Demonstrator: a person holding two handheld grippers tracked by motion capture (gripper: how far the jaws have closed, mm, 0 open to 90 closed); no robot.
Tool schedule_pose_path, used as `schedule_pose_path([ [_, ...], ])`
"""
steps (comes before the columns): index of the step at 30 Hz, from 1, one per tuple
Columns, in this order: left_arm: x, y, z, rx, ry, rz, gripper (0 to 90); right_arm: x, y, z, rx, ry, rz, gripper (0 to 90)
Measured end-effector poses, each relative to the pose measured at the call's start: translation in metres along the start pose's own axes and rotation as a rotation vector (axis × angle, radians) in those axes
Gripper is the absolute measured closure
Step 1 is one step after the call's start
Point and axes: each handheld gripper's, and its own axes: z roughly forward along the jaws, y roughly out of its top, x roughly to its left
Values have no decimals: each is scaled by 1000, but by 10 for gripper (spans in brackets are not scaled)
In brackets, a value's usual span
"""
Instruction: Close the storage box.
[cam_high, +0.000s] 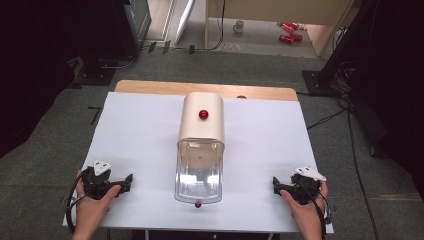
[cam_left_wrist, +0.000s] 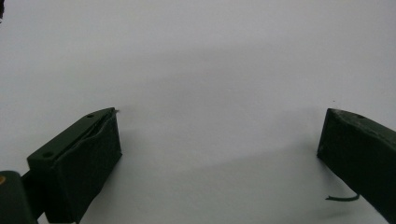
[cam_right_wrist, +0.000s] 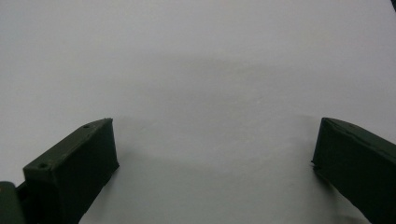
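The container (cam_high: 200, 147) lies lengthwise between both wide-open, empty grippers, left gripper (cam_high: 129, 179) and right gripper (cam_high: 274, 182) apparently equally near its clear front end.

obstacle: cream-and-clear container (cam_high: 200, 147) mid-table | free: white tabletop (cam_high: 135, 135) either side

Bright even light, soft blur
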Motion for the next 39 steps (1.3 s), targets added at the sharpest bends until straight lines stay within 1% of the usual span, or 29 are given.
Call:
schedule_pose_path([
  [2, 0, 0, 0, -1, 1, 0, 0, 0, 0, 0, -1, 5, 4, 0],
  [4, 0, 0, 0, -1, 1, 1, 0, -3, 0, -2, -9, 20, 22, 0],
  [5, 0, 0, 0, -1, 1, 1, 0, -3, 0, -2, -9, 20, 22, 0],
  [6, 0, 0, 0, -1, 1, 0, 0, -3, -1, -4, -10, 11, 34, 8],
  [10, 0, 0, 0, -1, 1, 1, 0, -3, -2, -9, -23, 5, 37, 16],
  [14, 0, 0, 0, -1, 1, 1, 0, 3, 0, -18, -58, 1, 53, 91],
  [15, 0, 0, 0, -2, 1, 1, 0, 8, 1, -24, -85, 1, 53, 140],
  [16, 0, 0, 0, -2, 1, 1, 0, 8, 1, -24, -85, 1, 53, 140],
  [18, 0, 0, 0, -2, 1, 1, 0, 14, 4, -31, -105, 17, 50, 161],
  [19, 0, 0, 0, -2, 1, 1, 0, 21, 6, -38, -129, 28, 42, 187],
  [20, 0, 0, 0, -2, 1, 1, 0, 25, 7, -41, -141, 36, 38, 200],
  [21, 0, 0, 0, -2, 1, 1, 0, 29, 8, -43, -147, 43, 34, 216],
  [22, 0, 0, 0, -2, 1, 1, 0, 29, 8, -43, -147, 43, 34, 216],
  [23, 0, 0, 0, -2, 1, 1, 0, 33, 8, -46, -153, 51, 30, 234],
  [24, 0, 0, 0, -1, 1, 1, 0, 42, 9, -49, -170, 57, 10, 285],
  [25, 0, 0, 0, -1, 1, 1, 0, 46, 9, -51, -175, 64, 5, 298],
  [26, 0, 0, 0, -1, 1, 1, 0, 46, 9, -51, -175, 64, 5, 298],
  [27, 0, 0, 0, -1, 1, 1, 0, 54, 10, -54, -186, 88, -6, 329],
  [28, 0, 0, 0, -1, 1, 1, 0, 58, 11, -56, -191, 98, -11, 342],
  [29, 0, 0, 0, -1, 1, 1, 0, 58, 11, -56, -191, 98, -11, 342],
  [30, 0, 0, 0, -1, 1, 1, 0, 62, 11, -58, -193, 109, -19, 357],
  [31, 0, 0, 0, -1, 1, 1, 0, 70, 11, -61, -197, 133, -28, 379],
  [32, 0, 0, 0, -1, 1, 2, 0, 75, 11, -63, -198, 146, -35, 386],
  [33, 0, 0, 0, -2, 2, 2, 0, 75, 11, -63, -198, 146, -35, 386],
  [35, 0, 0, 0, -2, 2, 4, 0, 84, 11, -66, -201, 165, -58, 399],
  [36, 0, 0, -1, -3, 2, 4, 0, 92, 10, -69, -201, 189, -72, 412],
  [37, -1, 0, -1, -4, 1, 6, 0, 92, 10, -69, -201, 189, -72, 412],
  [38, -2, -1, -2, -6, -4, 13, 0, 101, 10, -71, -204, 214, -82, 453],
  [39, -2, -1, -3, -5, -8, 22, 0, 101, 10, -71, -204, 214, -82, 453],
])
